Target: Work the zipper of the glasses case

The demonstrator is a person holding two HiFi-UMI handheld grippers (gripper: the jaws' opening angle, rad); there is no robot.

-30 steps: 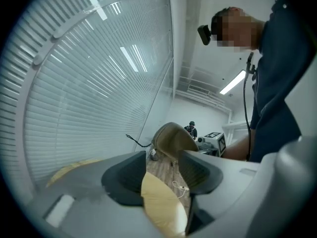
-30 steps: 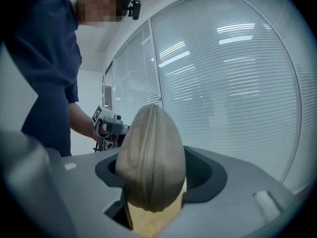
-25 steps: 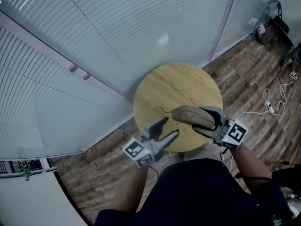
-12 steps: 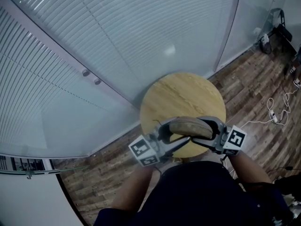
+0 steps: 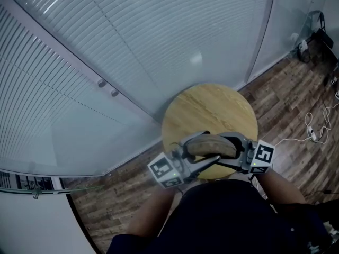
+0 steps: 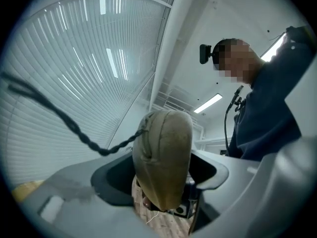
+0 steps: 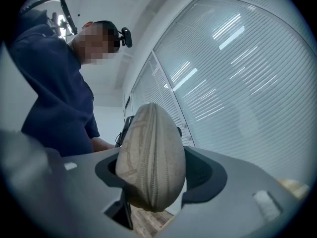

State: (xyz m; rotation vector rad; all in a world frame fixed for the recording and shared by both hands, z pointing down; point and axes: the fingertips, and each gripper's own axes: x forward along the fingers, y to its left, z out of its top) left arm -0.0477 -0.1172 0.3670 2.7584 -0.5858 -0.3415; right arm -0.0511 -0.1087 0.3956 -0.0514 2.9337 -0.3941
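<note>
Two grippers work above the round wooden table [image 5: 206, 105]. The left gripper [image 5: 192, 155], whose jaws have just been opening wide, surrounds one end of the tan oval fabric glasses case [image 5: 212, 146] without pressing; the right gripper [image 5: 228, 150] clamps the other end. Likely step: regrasping. Next, the left gripper should pinch the dark braided cord [image 6: 74, 128] at the zipper.

Braided cord [image 6: 71, 126] cut off at left edge
</note>
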